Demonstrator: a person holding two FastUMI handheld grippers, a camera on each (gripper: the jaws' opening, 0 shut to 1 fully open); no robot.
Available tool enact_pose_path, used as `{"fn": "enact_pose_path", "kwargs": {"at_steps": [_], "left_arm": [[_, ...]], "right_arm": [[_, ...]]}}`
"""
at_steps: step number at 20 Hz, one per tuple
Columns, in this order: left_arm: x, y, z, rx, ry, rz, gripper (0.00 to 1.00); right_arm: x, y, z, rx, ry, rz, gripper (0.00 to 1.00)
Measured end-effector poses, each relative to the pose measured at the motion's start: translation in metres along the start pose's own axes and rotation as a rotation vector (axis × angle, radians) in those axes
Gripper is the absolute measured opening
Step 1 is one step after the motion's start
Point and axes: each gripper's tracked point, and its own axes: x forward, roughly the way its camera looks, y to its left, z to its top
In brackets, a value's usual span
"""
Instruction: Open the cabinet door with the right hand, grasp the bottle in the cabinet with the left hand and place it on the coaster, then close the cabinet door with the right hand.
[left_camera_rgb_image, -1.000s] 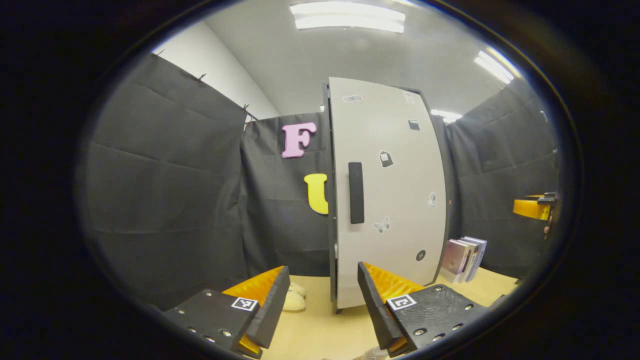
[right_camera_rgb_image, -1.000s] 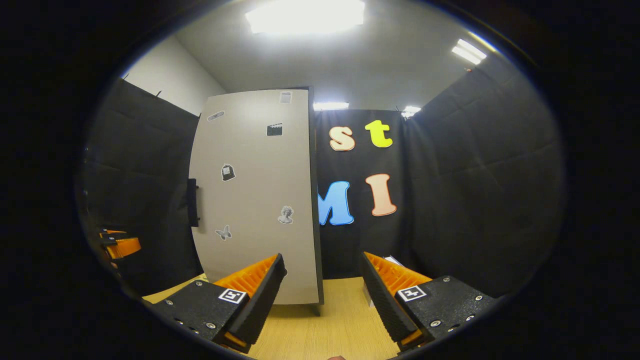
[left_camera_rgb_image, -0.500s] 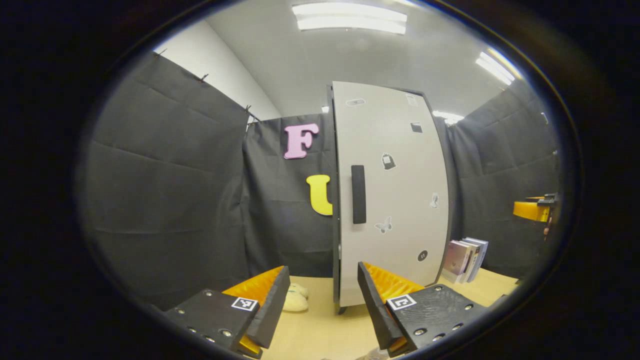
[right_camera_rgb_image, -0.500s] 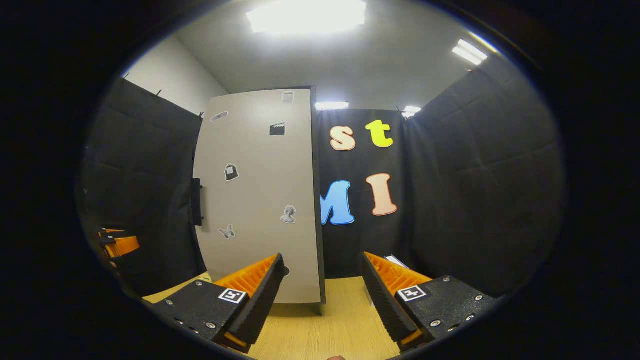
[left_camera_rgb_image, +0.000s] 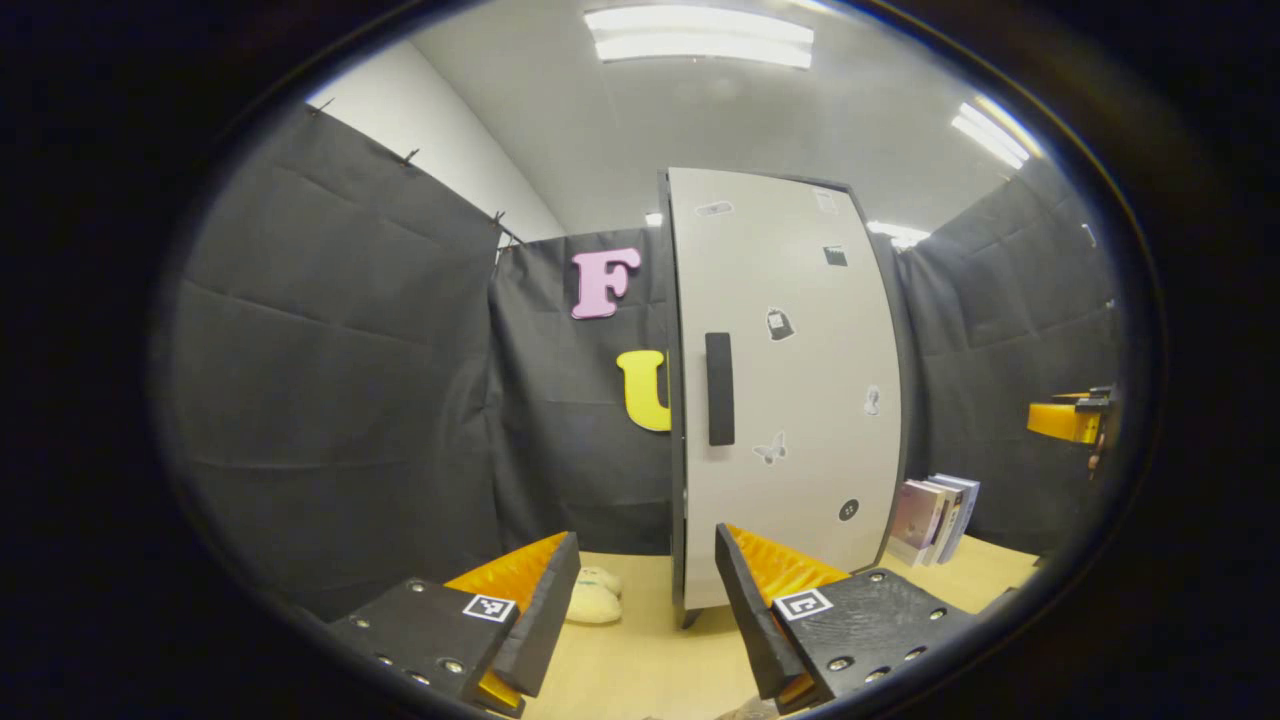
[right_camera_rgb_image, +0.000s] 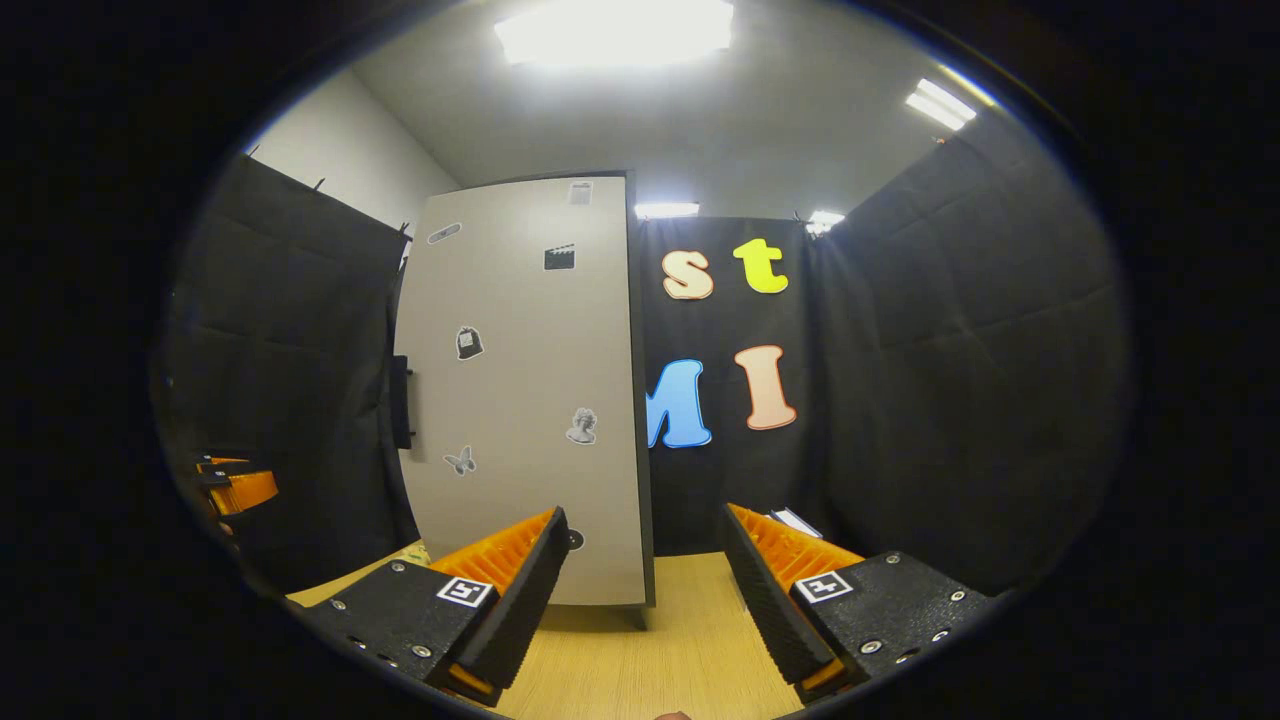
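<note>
The pale cabinet door (left_camera_rgb_image: 790, 400) with small stickers stands closed, its dark vertical handle (left_camera_rgb_image: 719, 388) at its left edge. My left gripper (left_camera_rgb_image: 646, 535) is open and holds nothing, well short of the cabinet. The right gripper view has the same door (right_camera_rgb_image: 520, 400) left of centre, its handle (right_camera_rgb_image: 401, 402) seen edge-on. My right gripper (right_camera_rgb_image: 644, 512) is open and holds nothing, also back from the door. The right gripper (left_camera_rgb_image: 1065, 418) appears far right in the left gripper view, and the left gripper (right_camera_rgb_image: 235, 485) far left in the right gripper view. The closed door hides the cabinet's inside.
The cabinet stands on a light wooden table (left_camera_rgb_image: 640, 660). A few books (left_camera_rgb_image: 935, 505) lean to the right of it. A pale soft object (left_camera_rgb_image: 590, 600) lies on the table left of the cabinet's foot. Black cloth walls close in all round.
The cabinet has slid a little to the right in both views and looks slightly smaller in the left gripper view. The door stays closed and both grippers stay open.
</note>
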Motion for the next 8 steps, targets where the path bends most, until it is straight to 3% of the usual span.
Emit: {"fn": "enact_pose_path", "kwargs": {"at_steps": [8], "left_arm": [[-0.0019, 0.0014, -0.0004, 0.006, -0.002, -0.002, 0.75]], "right_arm": [[-0.0034, 0.0017, 0.0019, 0.002, -0.002, -0.003, 0.94]]}}
